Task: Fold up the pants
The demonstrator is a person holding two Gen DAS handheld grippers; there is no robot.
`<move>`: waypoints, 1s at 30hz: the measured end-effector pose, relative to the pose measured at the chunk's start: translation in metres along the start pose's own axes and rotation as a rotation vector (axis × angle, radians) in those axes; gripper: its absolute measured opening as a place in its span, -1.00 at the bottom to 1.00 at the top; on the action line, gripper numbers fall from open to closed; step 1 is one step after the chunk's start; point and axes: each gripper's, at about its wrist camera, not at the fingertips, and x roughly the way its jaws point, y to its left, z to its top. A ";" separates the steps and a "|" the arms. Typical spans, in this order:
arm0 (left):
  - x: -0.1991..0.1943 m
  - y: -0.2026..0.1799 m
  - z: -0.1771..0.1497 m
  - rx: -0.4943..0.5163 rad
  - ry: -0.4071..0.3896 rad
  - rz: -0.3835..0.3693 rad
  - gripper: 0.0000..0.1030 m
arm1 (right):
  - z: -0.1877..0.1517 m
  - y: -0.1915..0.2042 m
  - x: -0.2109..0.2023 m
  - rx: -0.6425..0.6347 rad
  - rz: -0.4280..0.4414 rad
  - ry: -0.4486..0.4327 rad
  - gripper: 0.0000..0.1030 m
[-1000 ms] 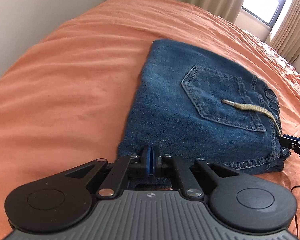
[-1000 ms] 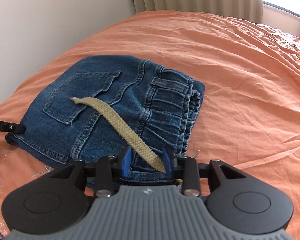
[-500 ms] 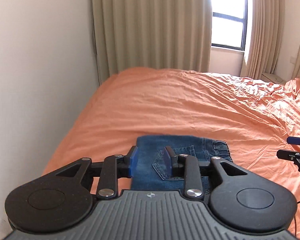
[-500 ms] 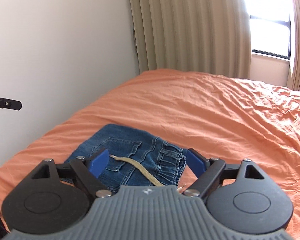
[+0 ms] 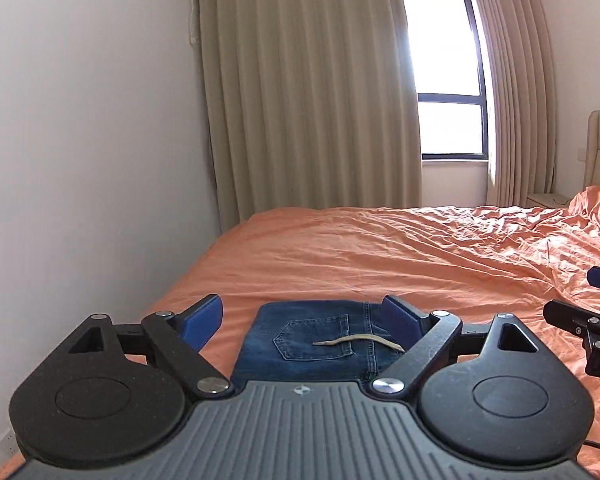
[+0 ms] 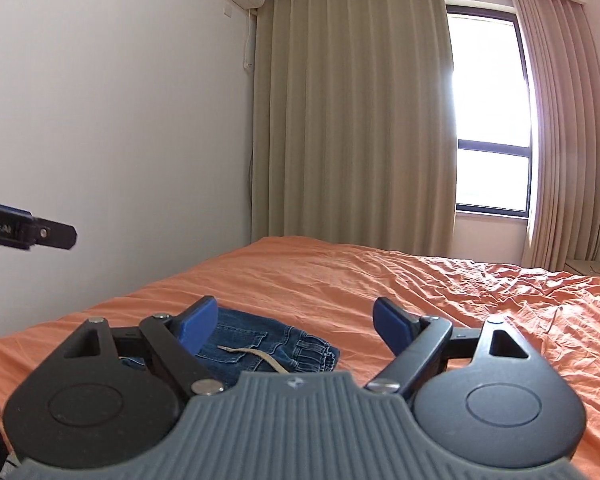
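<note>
1. Left gripper [image 5: 300,322]: black two-finger tool with blue pads, jaws opening and spread wide, nothing between them; held above the bed, clear of the cloth.
2. Right gripper [image 6: 290,324]: same build, jaws released and spread wide, nothing gripped; also held above the bed.
3. Folded blue denim pants [image 5: 312,340]: lying flat on the orange bedsheet [image 5: 380,256] near the bed edge by the white wall [image 5: 80,160]; back pocket facing up, elastic waistband toward the right in the right wrist view.
4. Beige flat drawstring [image 5: 356,340]: draped across the back pocket, loose end resting on the denim.
5. Writing: white lettering on the black finger of the left tool at the left edge of the right wrist view, partly cut off and not fully legible.
6. Containers: back pocket only; contents cannot be told.
7. Background: beige curtains [image 6: 352,120] beside a dark-framed window [image 6: 492,120].
</note>
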 end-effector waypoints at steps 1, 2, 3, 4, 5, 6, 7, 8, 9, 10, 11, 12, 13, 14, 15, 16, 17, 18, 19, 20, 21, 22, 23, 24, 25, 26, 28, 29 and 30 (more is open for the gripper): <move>0.001 -0.008 -0.007 0.004 -0.002 0.017 1.00 | -0.005 0.002 -0.004 0.007 -0.008 -0.005 0.58; 0.002 -0.014 -0.014 0.009 -0.003 0.026 1.00 | -0.012 0.005 -0.007 0.014 -0.016 -0.003 0.58; 0.003 -0.020 -0.020 0.009 -0.006 0.037 1.00 | -0.017 0.007 -0.009 0.022 -0.026 0.004 0.58; 0.005 -0.024 -0.026 0.002 -0.003 0.046 1.00 | -0.023 0.009 -0.009 0.032 -0.036 0.011 0.58; 0.008 -0.027 -0.032 -0.005 0.009 0.044 1.00 | -0.029 0.011 -0.008 0.045 -0.042 0.014 0.58; 0.011 -0.030 -0.038 -0.010 0.026 0.039 1.00 | -0.036 0.012 -0.007 0.059 -0.047 0.015 0.58; 0.014 -0.032 -0.044 -0.011 0.038 0.041 1.00 | -0.044 0.014 -0.005 0.066 -0.057 0.022 0.58; 0.017 -0.034 -0.050 -0.007 0.047 0.050 1.00 | -0.049 0.016 -0.003 0.062 -0.067 0.030 0.58; 0.017 -0.036 -0.057 -0.003 0.054 0.066 1.00 | -0.055 0.018 0.004 0.054 -0.076 0.048 0.58; 0.021 -0.037 -0.062 -0.003 0.063 0.081 1.00 | -0.060 0.020 0.010 0.050 -0.080 0.071 0.58; 0.025 -0.038 -0.067 -0.005 0.073 0.091 1.00 | -0.066 0.021 0.017 0.055 -0.076 0.096 0.58; 0.030 -0.038 -0.071 -0.008 0.086 0.094 1.00 | -0.071 0.021 0.023 0.068 -0.067 0.118 0.58; 0.035 -0.037 -0.074 -0.016 0.103 0.092 1.00 | -0.075 0.021 0.028 0.082 -0.064 0.135 0.58; 0.037 -0.036 -0.079 -0.029 0.124 0.088 1.00 | -0.079 0.020 0.033 0.093 -0.064 0.148 0.58; 0.040 -0.034 -0.083 -0.040 0.143 0.084 1.00 | -0.084 0.020 0.039 0.101 -0.067 0.161 0.58; 0.044 -0.034 -0.086 -0.048 0.157 0.081 1.00 | -0.087 0.020 0.044 0.103 -0.069 0.170 0.58; 0.046 -0.033 -0.090 -0.051 0.169 0.078 1.00 | -0.090 0.020 0.048 0.100 -0.069 0.179 0.58; 0.047 -0.033 -0.094 -0.051 0.180 0.078 1.00 | -0.093 0.021 0.051 0.093 -0.068 0.191 0.58; 0.051 -0.033 -0.096 -0.051 0.195 0.078 1.00 | -0.097 0.020 0.056 0.087 -0.068 0.210 0.58; 0.053 -0.033 -0.099 -0.052 0.208 0.075 1.00 | -0.099 0.020 0.060 0.087 -0.069 0.223 0.58; 0.055 -0.034 -0.102 -0.054 0.218 0.070 1.00 | -0.102 0.019 0.063 0.090 -0.071 0.235 0.58; 0.057 -0.034 -0.104 -0.057 0.226 0.064 1.00 | -0.104 0.018 0.066 0.096 -0.075 0.241 0.58; 0.058 -0.034 -0.105 -0.057 0.231 0.058 1.00 | -0.105 0.017 0.068 0.100 -0.079 0.244 0.58; 0.059 -0.036 -0.107 -0.059 0.235 0.054 1.00 | -0.107 0.017 0.070 0.104 -0.082 0.248 0.58; 0.059 -0.036 -0.109 -0.059 0.238 0.050 1.00 | -0.107 0.019 0.068 0.106 -0.085 0.253 0.58; 0.059 -0.036 -0.109 -0.058 0.244 0.047 1.00 | -0.107 0.019 0.070 0.108 -0.087 0.255 0.58; 0.059 -0.036 -0.110 -0.060 0.252 0.046 1.00 | -0.105 0.019 0.069 0.110 -0.086 0.253 0.58; 0.060 -0.035 -0.111 -0.064 0.256 0.043 1.00 | -0.105 0.019 0.070 0.110 -0.084 0.251 0.58; 0.060 -0.035 -0.111 -0.067 0.261 0.040 1.00 | -0.104 0.020 0.070 0.109 -0.081 0.249 0.58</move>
